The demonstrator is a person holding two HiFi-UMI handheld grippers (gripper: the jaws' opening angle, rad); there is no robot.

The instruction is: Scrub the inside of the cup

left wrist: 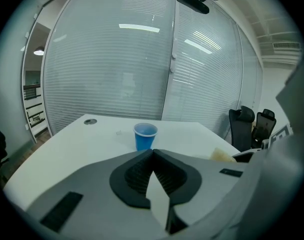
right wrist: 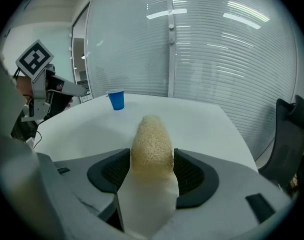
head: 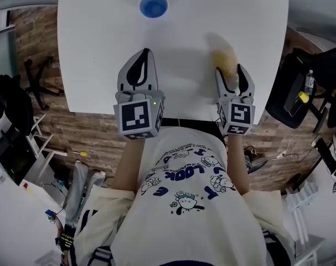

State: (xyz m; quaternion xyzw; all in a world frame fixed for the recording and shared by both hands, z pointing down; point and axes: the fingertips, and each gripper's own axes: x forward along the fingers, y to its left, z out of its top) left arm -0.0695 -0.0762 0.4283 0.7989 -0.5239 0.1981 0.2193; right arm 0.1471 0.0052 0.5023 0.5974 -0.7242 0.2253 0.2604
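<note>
The right hand-held gripper (head: 230,71) has its jaws spread wide, and a pale, coarse scrubbing sponge (right wrist: 152,139) lies on the desk (head: 101,37) in the gap between them, its sides close against the ribbed pads without being squeezed. The left hand-held gripper (head: 146,53) has its jaws pressed together with nothing between them, and it hangs over the near part of the desk, well apart from the right one. The blue cup (head: 154,5) stands upright and alone near the far edge, ahead of the left hand-held gripper and well apart from both (its mouth faces up). The desk top is plain white and smooth, with a small round grommet (left wrist: 90,121) at a far corner. Around it runs a wood-plank floor (head: 40,37). Beyond the desk stands a glass wall with closed white blinds (left wrist: 116,59), and black office chairs (left wrist: 247,121) sit off to the right.
</note>
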